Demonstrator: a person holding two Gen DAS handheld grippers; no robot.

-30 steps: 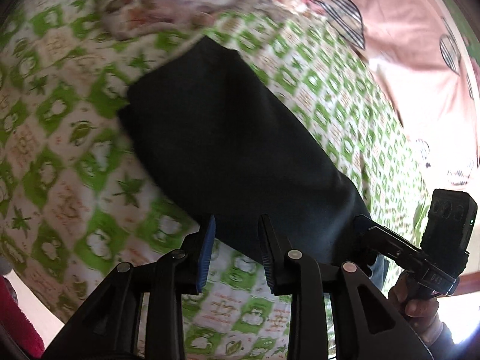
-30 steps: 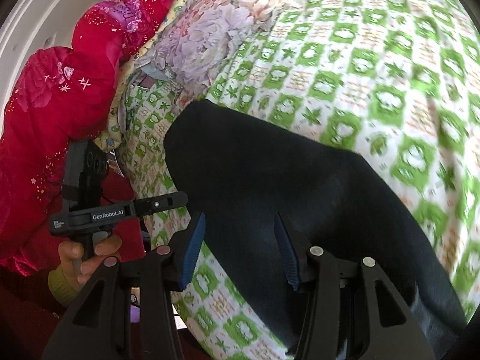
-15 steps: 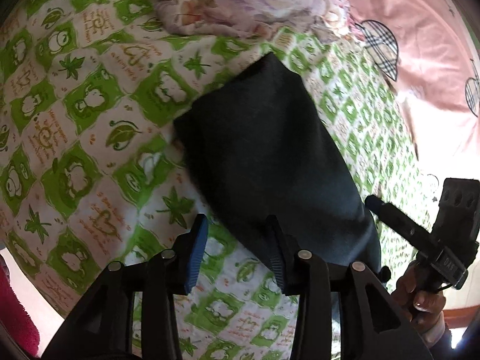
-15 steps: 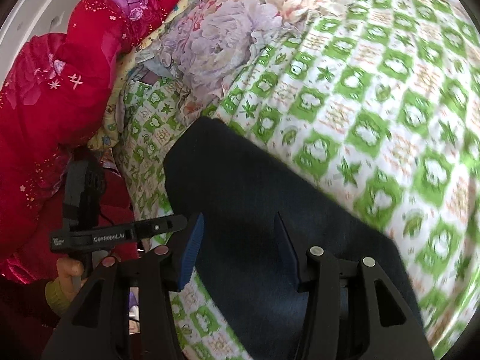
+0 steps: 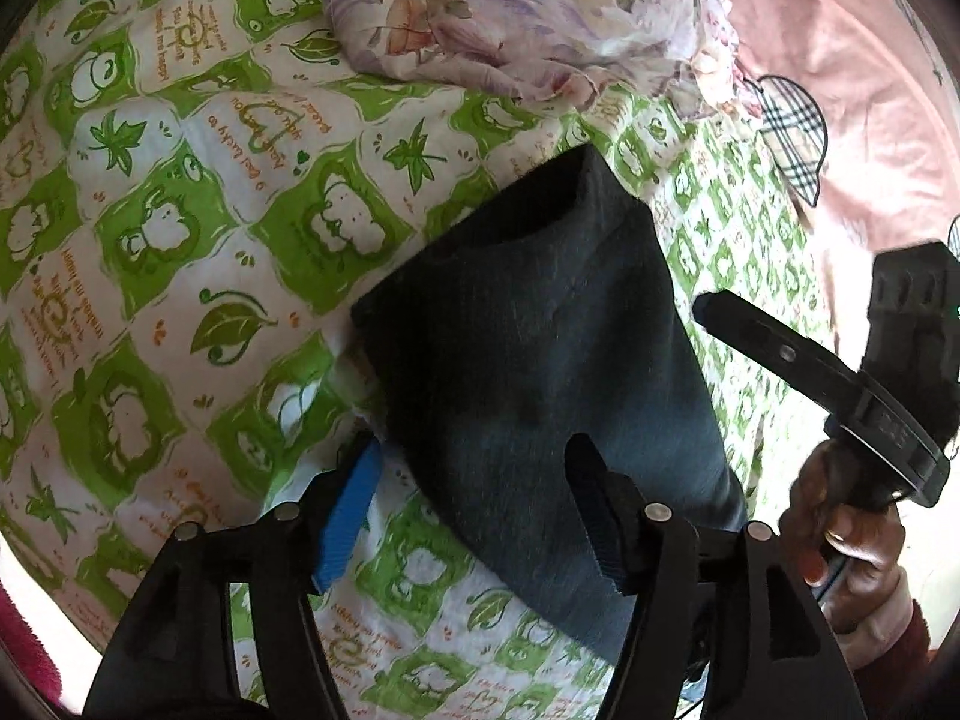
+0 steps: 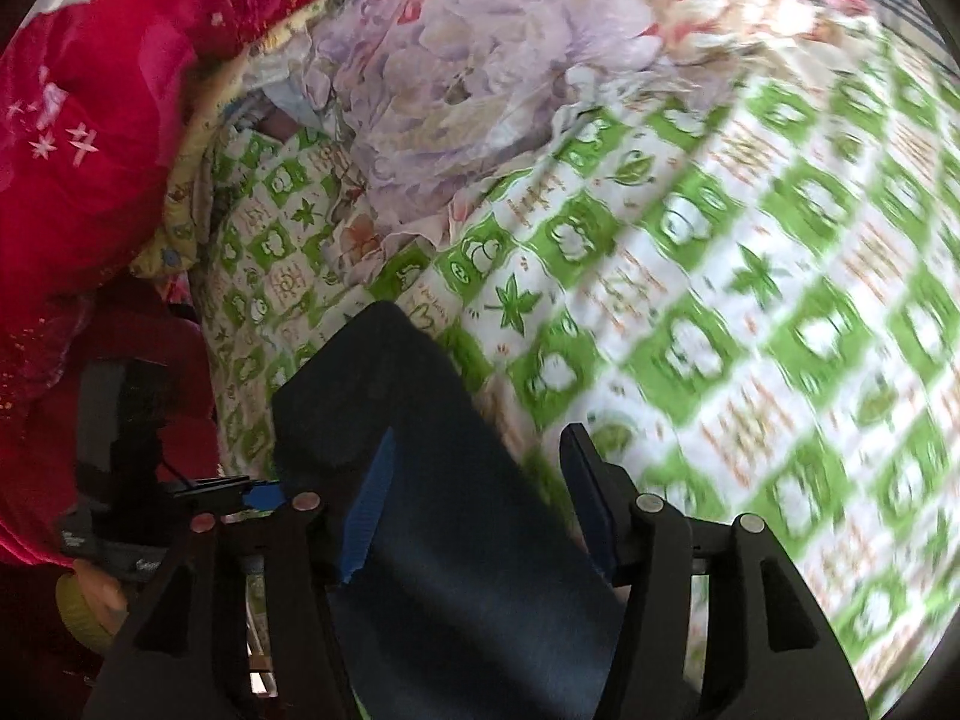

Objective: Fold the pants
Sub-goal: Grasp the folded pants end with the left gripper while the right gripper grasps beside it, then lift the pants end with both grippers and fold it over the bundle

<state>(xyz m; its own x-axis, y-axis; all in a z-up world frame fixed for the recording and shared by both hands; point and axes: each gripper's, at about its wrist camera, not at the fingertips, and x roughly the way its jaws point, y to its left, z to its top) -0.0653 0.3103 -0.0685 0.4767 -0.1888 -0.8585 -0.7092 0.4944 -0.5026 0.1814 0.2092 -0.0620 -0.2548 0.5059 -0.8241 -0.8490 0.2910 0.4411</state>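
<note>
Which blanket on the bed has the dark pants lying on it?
The green-and-white frog-print blanket: the dark pants lie on it. The flowery purple blanket and the bright red one are bunched farther off.

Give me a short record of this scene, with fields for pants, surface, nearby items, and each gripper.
pants: dark pants, folded into a long strip, lying flat
surface: green-and-white sheet
nearby: floral cloth bunched beyond the pants; red quilt at the bed edge
left gripper: open, straddling the pants' near edge
right gripper: open, over the pants
</note>
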